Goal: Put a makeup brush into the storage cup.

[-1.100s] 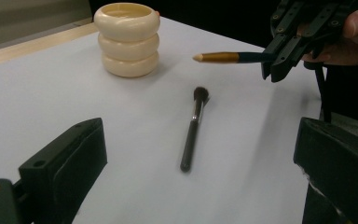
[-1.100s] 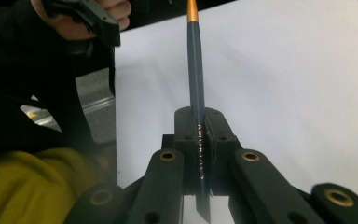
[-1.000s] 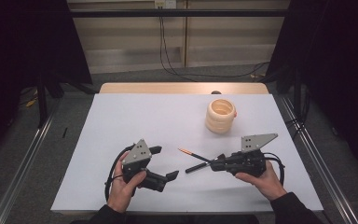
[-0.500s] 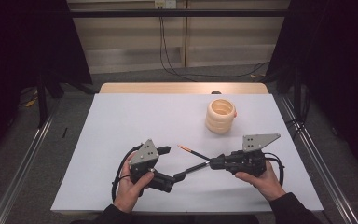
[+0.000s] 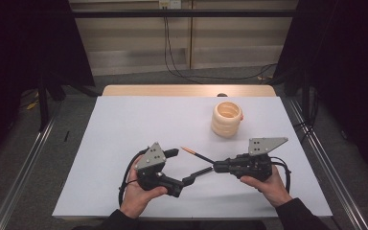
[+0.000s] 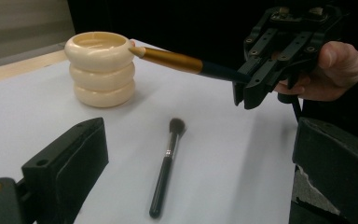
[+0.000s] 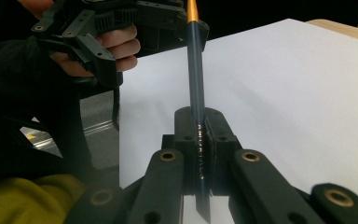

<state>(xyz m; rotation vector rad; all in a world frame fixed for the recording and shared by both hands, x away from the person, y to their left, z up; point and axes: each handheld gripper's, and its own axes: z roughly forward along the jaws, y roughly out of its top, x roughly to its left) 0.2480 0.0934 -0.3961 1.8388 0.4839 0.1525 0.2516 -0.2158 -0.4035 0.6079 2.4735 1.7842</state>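
A thin brush [image 5: 195,154] with a dark blue handle, a gold ferrule [image 6: 172,59] and a pale tip is clamped in my right gripper [image 5: 217,166], which is shut on the handle [image 7: 199,126]. It sticks out level toward the upper left in the high view. A black makeup brush [image 6: 164,168] lies flat on the white table sheet [image 5: 139,120], bristles toward the cup. My left gripper [image 5: 181,166] is open, its jaws standing wide on either side of that brush's handle end without touching it. A cream ringed cup [image 5: 226,119] stands upright farther back.
The white sheet ends close to the person's hands at the front edge. The wooden table edge [image 5: 187,90] shows at the back. Metal rails run along both sides of the table. A black cable [image 5: 124,179] loops behind the left gripper.
My left gripper has shifted slightly right toward the lying makeup brush, so its jaws now flank the handle. The right gripper and its thin brush have stayed put.
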